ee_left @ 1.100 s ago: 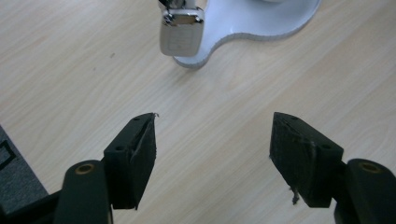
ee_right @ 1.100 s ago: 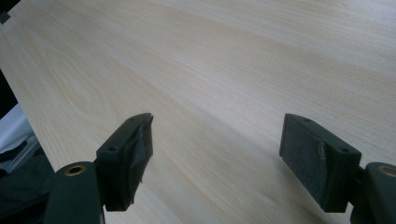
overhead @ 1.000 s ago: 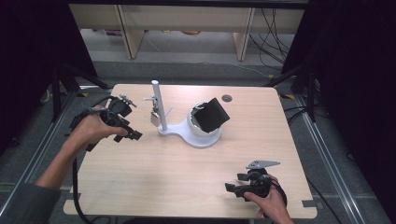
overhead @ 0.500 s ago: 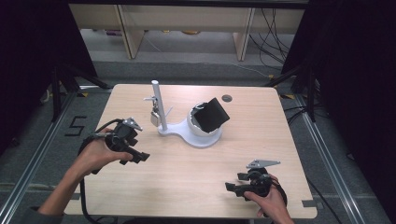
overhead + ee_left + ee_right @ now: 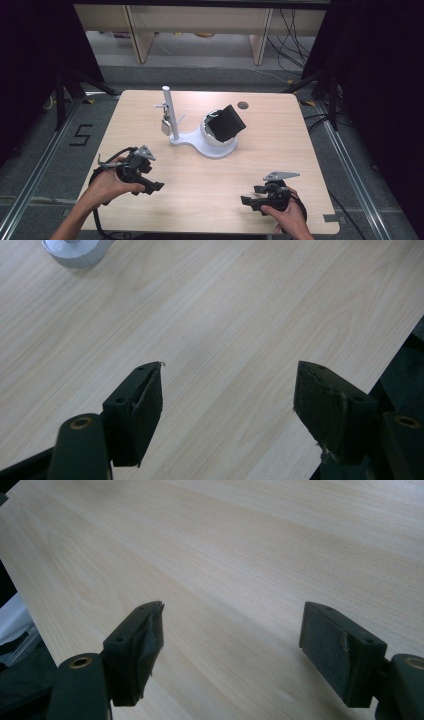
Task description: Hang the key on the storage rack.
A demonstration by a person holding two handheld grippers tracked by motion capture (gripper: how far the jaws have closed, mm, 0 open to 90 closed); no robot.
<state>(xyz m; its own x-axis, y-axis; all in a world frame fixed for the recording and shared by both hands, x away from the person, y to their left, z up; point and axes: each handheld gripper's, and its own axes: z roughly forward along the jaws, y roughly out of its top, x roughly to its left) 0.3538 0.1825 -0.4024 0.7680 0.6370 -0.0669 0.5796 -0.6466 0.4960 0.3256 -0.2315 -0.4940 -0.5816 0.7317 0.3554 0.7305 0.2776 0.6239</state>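
Both hand-held grippers [image 5: 159,186] [image 5: 246,201] sit well apart from the white stand [image 5: 205,142].

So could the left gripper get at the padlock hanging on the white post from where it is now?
Probably yes. The left gripper is open and empty, and bare table lies between it and the padlock, which hangs on the near left side of the white post.

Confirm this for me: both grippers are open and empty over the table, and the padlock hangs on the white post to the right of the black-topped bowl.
One thing is wrong: the padlock hangs on the white post to the left of the black-topped bowl, not the right, as the high view shows. The rest holds: the left gripper and the right gripper are open and empty over the table.
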